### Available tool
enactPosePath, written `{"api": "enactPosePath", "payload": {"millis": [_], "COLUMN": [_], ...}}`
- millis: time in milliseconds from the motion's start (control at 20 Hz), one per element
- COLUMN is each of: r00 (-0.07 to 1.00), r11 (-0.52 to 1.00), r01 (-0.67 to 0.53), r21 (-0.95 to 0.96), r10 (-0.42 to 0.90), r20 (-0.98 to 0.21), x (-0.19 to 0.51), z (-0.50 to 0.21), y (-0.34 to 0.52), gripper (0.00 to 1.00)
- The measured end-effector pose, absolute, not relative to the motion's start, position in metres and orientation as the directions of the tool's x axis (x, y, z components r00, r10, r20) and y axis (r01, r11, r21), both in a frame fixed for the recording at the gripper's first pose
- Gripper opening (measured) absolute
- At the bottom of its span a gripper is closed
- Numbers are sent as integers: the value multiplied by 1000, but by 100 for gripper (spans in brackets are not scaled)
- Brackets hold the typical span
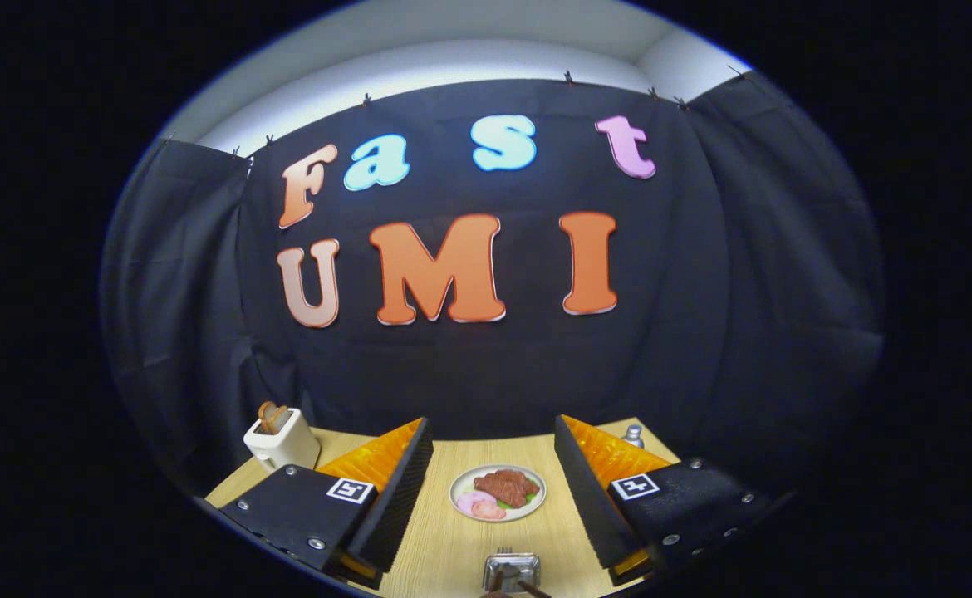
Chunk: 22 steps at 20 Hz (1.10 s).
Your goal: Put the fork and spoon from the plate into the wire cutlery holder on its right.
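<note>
- The gripper (494, 490) is held high with its fingers spread wide and empty, framing the plate (498, 492) of food.
- Near, between the fingers, a shiny wire cutlery holder (512, 572) — fork tines poke up.

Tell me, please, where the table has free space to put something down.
Bare wood lies between the plate of food and the metal object nearer the open tongs, and behind the plate toward the cloth wall. Crowded corners: the toaster and the small bottle.
</note>
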<state>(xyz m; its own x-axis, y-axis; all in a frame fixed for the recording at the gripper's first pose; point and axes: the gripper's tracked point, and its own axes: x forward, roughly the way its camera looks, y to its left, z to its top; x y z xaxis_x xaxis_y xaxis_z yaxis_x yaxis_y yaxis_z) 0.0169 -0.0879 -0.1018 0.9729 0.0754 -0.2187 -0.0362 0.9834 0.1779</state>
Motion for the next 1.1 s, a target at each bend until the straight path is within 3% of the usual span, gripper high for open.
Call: {"api": "enactPosePath", "payload": {"millis": [200,450,1100], "r00": [998,998,994], "r11": [992,987,993], "r01": [-7,-12,-60], "r21": [125,160,99], "r10": [14,3,50], "r20": [-60,55,102], "x": [21,18,13], "z": [-53,-14,-6], "y": [-93,-93,-72], "gripper": [95,95,95]}}
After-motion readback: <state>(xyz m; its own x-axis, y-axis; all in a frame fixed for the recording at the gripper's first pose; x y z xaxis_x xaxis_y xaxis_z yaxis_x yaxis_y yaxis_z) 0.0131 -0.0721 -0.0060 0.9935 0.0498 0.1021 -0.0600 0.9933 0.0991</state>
